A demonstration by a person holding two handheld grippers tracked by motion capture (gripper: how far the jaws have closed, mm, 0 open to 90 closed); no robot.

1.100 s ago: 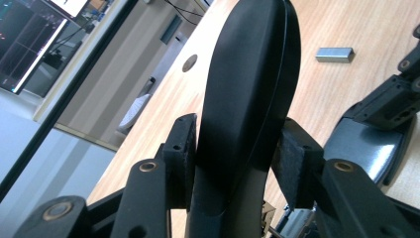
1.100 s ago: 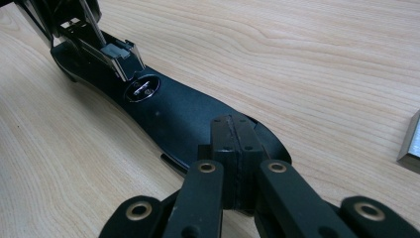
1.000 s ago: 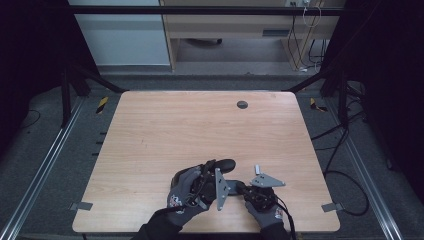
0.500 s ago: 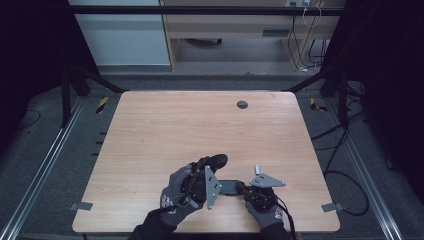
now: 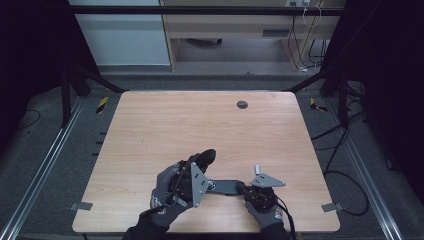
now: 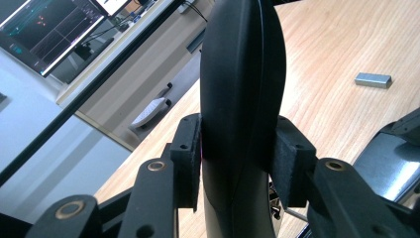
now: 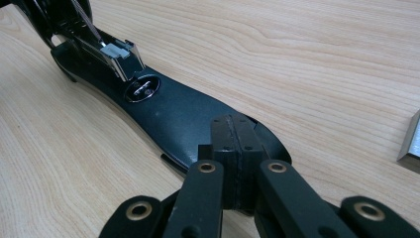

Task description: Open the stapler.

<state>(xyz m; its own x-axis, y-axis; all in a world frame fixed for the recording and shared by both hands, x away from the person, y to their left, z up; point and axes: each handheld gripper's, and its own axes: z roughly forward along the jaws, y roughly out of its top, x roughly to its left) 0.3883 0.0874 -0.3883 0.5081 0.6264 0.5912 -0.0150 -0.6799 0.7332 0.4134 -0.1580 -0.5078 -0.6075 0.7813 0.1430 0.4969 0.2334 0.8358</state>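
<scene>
A black stapler lies swung open near the table's front edge. Its flat base (image 5: pixel 225 186) rests on the wood, and its top arm (image 5: pixel 206 158) stands up at the left. My left gripper (image 5: pixel 199 171) is shut on that top arm (image 6: pixel 242 99), one pad (image 6: pixel 189 148) on each side. My right gripper (image 5: pixel 245 190) is shut, its pads (image 7: pixel 232 148) together and resting on the free end of the base (image 7: pixel 183 114). The metal staple channel (image 7: pixel 119 57) shows at the hinge end. A small strip of staples (image 5: pixel 258 169) lies on the table behind the right gripper.
The wooden table (image 5: pixel 200 125) has a round grommet hole (image 5: pixel 242 104) near its far edge. Dark frame rails and cables run along both sides. A desk with monitors (image 6: pixel 54 29) stands beyond the table.
My left gripper has moved left with the stapler's top arm, swinging it farther from the base. The right gripper has stayed on the base.
</scene>
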